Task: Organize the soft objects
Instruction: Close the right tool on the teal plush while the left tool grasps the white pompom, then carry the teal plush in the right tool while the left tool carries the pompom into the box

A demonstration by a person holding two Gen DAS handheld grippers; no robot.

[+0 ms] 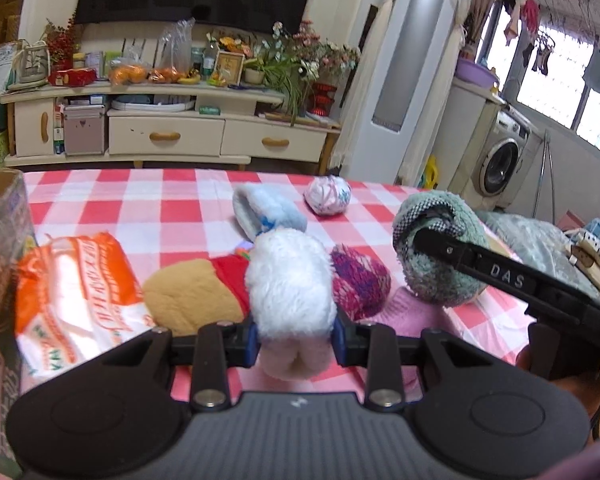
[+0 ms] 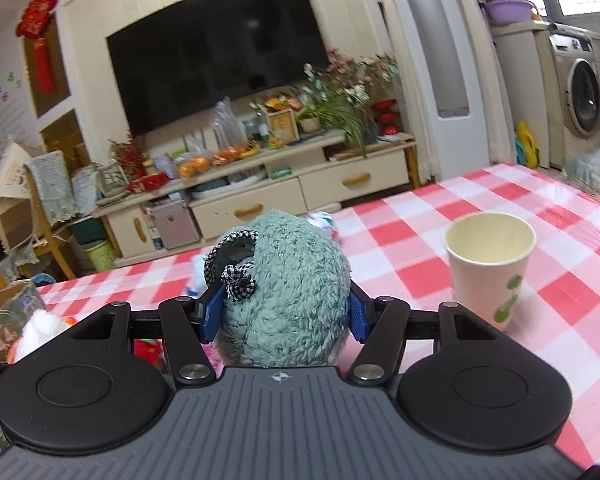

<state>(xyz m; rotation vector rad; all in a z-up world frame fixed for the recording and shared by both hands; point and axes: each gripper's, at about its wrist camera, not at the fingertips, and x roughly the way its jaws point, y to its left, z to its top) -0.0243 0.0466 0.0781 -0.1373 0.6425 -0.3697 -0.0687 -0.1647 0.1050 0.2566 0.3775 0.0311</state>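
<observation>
My left gripper is shut on a white fluffy plush with a pink underside, held just above the checked tablecloth. My right gripper is shut on a teal fluffy slipper trimmed with black-and-white gingham, its blue pads pressing both sides. In the left wrist view the teal slipper hangs to the right, with one black finger of the right gripper reaching into it.
On the cloth lie a tan and red plush, a purple knit ball, a light blue mitten, a pink-white rolled ball and an orange packet. A cardboard box stands far left. A paper cup stands right.
</observation>
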